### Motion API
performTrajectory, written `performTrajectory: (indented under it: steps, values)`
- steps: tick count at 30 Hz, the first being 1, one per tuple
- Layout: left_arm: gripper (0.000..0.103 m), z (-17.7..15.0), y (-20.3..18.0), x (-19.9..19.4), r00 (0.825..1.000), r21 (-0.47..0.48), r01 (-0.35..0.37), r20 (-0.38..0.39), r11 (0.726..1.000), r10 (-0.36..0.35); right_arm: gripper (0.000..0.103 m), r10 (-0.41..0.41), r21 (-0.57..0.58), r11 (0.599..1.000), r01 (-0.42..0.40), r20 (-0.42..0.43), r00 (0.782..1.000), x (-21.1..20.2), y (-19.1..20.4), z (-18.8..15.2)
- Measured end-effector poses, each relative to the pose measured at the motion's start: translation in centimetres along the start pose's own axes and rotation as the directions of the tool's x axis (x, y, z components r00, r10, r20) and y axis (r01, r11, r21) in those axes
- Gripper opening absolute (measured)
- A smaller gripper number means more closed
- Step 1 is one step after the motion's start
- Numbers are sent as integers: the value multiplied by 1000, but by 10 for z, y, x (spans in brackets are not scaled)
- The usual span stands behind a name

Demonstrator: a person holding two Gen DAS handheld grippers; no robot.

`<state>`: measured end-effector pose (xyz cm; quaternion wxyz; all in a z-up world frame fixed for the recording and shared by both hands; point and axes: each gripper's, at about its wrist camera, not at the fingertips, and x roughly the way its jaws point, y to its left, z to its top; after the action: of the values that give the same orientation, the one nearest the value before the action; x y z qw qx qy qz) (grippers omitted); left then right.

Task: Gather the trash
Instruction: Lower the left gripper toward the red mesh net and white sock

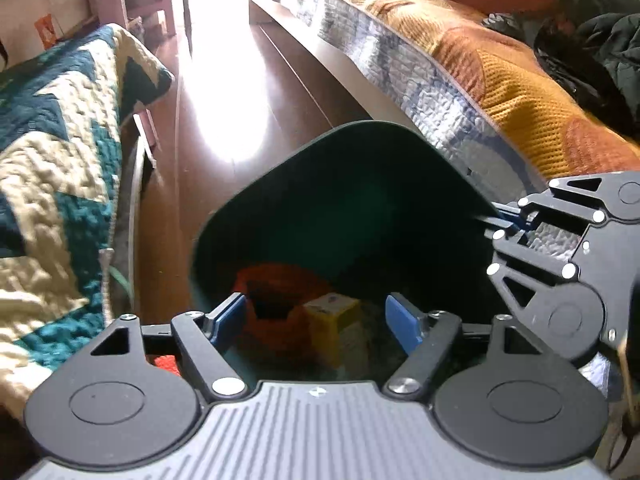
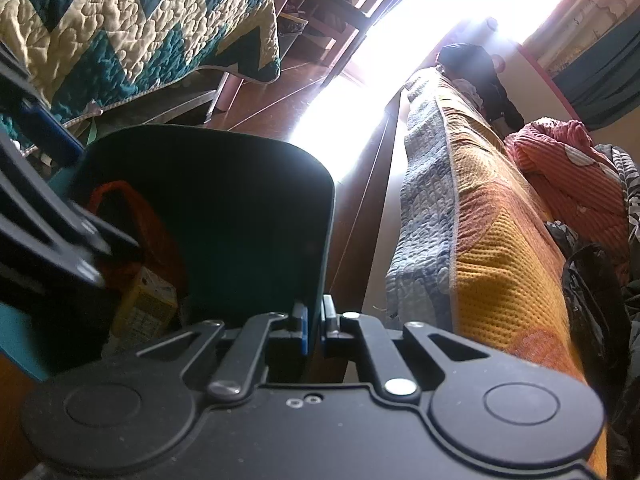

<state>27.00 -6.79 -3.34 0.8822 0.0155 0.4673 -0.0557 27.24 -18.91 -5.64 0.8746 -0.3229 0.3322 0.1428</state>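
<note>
A dark green trash bin (image 1: pixel 360 126) stands on the wood floor between two beds. Inside it lie a crumpled orange wrapper (image 1: pixel 276 292) and a yellow carton (image 1: pixel 334 320). My left gripper (image 1: pixel 316 320) hovers over the bin's mouth, pointing down into it, open, with nothing between its blue pads (image 1: pixel 402 324). My right gripper (image 2: pixel 315 326) is shut on the bin's near rim, one pad inside the wall (image 2: pixel 240 208) and one outside. It also shows at the bin's right edge as the right gripper (image 1: pixel 508 216). The orange wrapper (image 2: pixel 136 216) and carton (image 2: pixel 148 304) show again; the left gripper (image 2: pixel 60 220) is blurred at left.
A bed with a teal and cream zigzag quilt (image 1: pixel 60 140) flanks the bin on the left. A bed with an orange and yellow blanket (image 1: pixel 500 80) runs along the right, dark clothes (image 1: pixel 600 60) piled on it. Strong glare covers the floor (image 1: pixel 224 92) beyond the bin.
</note>
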Motion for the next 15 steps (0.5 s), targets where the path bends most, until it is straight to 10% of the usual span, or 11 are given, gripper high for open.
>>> performTrajectory:
  steps: [15]
  values:
    - [83, -49, 58, -26, 997, -97, -78, -18, 992, 77, 6, -7, 19, 1000, 7, -20, 1000, 5, -6, -3]
